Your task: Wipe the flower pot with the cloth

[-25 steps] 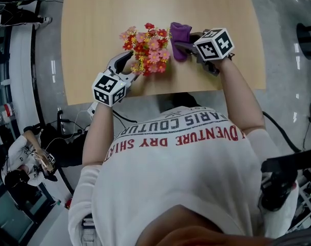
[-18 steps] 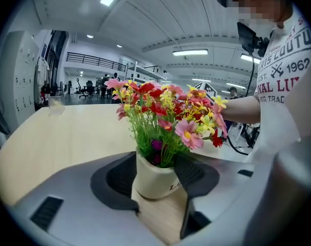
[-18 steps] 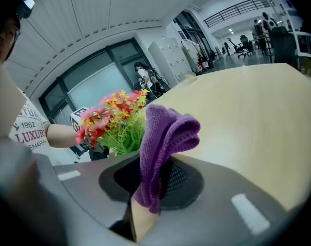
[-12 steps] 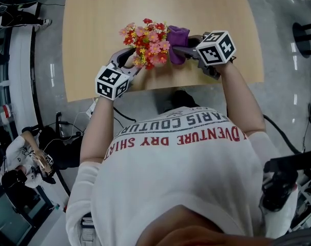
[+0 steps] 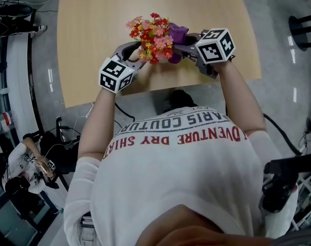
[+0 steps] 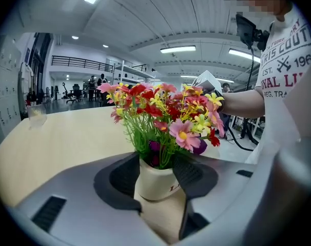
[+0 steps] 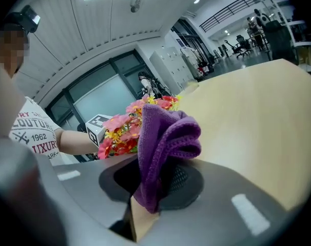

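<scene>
Left tool (image 6: 156,176) clamps the white pot (image 6: 153,187) of flowers (image 6: 166,111); right tool (image 7: 154,183) pinches the purple cloth (image 7: 163,135) just beside them, over the desk (image 5: 99,19).

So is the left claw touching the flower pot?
Touching. The left gripper view shows the left claw with both pads pressed against the cream sides of the flower pot.

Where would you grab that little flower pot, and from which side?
Grip the flower pot by its cream body below the rim, coming level from the side: the flowers spread over its top. The left gripper is clamped just there.
</scene>
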Demonstrator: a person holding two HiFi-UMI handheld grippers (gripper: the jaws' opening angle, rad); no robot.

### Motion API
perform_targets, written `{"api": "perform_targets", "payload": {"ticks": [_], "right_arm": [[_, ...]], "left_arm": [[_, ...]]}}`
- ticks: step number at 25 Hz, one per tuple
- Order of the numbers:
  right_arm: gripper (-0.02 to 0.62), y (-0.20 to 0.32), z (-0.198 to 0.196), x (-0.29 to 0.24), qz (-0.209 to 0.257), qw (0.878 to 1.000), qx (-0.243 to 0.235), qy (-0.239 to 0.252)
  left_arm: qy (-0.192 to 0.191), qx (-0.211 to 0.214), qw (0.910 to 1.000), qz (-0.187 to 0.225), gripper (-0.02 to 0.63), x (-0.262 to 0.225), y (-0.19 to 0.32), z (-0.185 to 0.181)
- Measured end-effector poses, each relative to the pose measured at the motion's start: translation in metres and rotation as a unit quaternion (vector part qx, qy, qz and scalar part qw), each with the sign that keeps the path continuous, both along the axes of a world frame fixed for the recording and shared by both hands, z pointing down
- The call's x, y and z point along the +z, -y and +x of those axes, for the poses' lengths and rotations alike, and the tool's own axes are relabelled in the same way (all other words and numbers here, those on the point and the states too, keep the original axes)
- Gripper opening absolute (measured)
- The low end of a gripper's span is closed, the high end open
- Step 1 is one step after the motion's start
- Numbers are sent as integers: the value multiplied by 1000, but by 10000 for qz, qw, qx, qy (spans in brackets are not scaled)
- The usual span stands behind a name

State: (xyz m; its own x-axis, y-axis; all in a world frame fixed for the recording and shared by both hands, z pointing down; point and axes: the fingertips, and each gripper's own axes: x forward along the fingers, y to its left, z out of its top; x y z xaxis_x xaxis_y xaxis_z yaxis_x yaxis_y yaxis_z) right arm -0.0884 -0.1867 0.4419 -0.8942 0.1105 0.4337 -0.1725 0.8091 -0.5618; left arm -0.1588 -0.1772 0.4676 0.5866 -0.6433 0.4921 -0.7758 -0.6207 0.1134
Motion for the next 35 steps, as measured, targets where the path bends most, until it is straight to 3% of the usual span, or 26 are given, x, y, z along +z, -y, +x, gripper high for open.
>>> {"api": "perform_targets", "payload": {"ticks": [6, 11, 15, 19, 23, 27, 30, 35], "right_arm": [[66, 4, -6, 7, -218, 9997, 45, -40], [66, 10, 8, 10, -129, 9997, 121, -145], [66, 13, 15, 9, -108, 9997, 193, -116], [66, 8, 10, 10, -122, 9995, 264, -103], [66, 5, 4, 10, -98, 9991, 413, -49], [66, 7, 7, 9, -44, 9981, 621, 19], [66, 13, 14, 5, 41, 9964, 844, 73], [66, 18, 30, 6, 89, 9938, 1105, 46]], "left_arm": [[-153, -11, 9999, -47, 202, -1, 3, -2], [266, 104, 9996, -4, 264, -7, 8, 1], [21, 63, 10000, -35, 291, -22, 5, 0], [73, -66, 9999, -116, 291, -20, -24, -5], [132, -760, 9970, 63, 291, -10, -41, 6], [-357, -1758, 9835, 226, 291, -12, -36, 25], [-439, -2272, 9724, 281, 291, -16, -27, 30], [-154, -2514, 9673, 317, 291, -10, -13, 28]]}}
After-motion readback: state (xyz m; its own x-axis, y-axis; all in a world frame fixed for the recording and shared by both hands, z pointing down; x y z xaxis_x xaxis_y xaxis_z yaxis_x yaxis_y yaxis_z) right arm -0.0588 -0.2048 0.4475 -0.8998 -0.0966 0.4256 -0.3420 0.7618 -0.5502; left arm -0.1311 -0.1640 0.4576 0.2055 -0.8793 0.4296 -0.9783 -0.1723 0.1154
